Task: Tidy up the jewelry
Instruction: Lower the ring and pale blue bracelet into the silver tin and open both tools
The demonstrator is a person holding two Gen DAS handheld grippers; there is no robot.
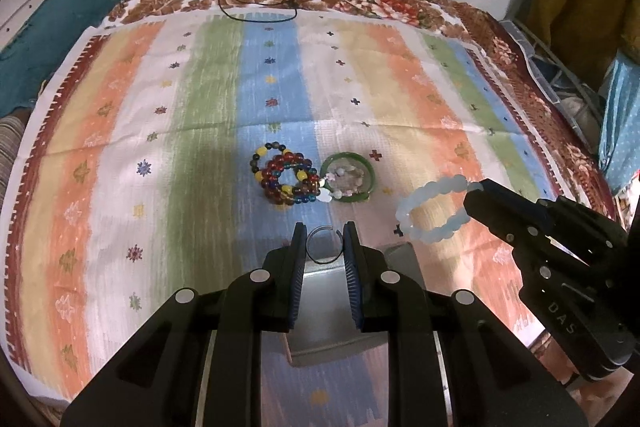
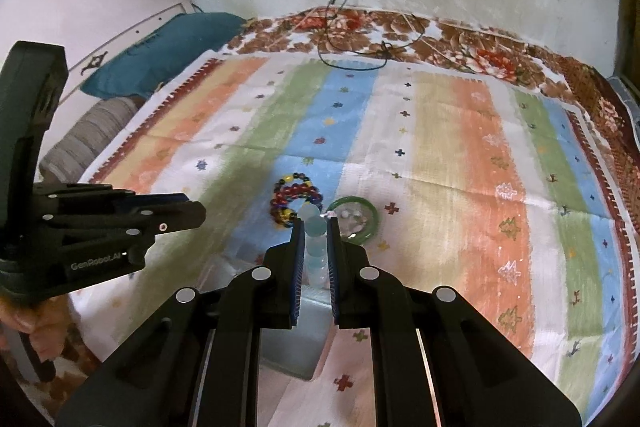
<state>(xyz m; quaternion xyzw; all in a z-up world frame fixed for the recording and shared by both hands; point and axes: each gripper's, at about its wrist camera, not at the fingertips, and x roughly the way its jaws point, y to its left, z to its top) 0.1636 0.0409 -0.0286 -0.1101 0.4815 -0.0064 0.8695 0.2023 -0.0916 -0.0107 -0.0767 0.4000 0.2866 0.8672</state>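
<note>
1. Black fingers of the left gripper (image 1: 323, 239) fill the bottom of the left view, clamped on a thin open ring (image 1: 322, 245) held between the ribbed pads.
2. Right gripper (image 2: 313, 231) pinches a pale blue bead bracelet (image 2: 315, 227) at lower centre of its own view; in the left view the same bracelet (image 1: 430, 211) hangs as a loop at right centre, clear of the cloth (image 1: 200, 107).
3. Both pieces look ready for the box (image 1: 336, 311) lying just below the grippers, a grey metal one, apparently open; its inside is mostly hidden, so I cannot tell what it holds.
4. To do it well, I would lower each piece inside the rim before loosening, bracelet first, since it swings.
5. Further up the frame, a coil of dark mixed beads (image 1: 286, 175) touches a green bangle (image 1: 348, 177) with pale beads inside its ring.
</note>
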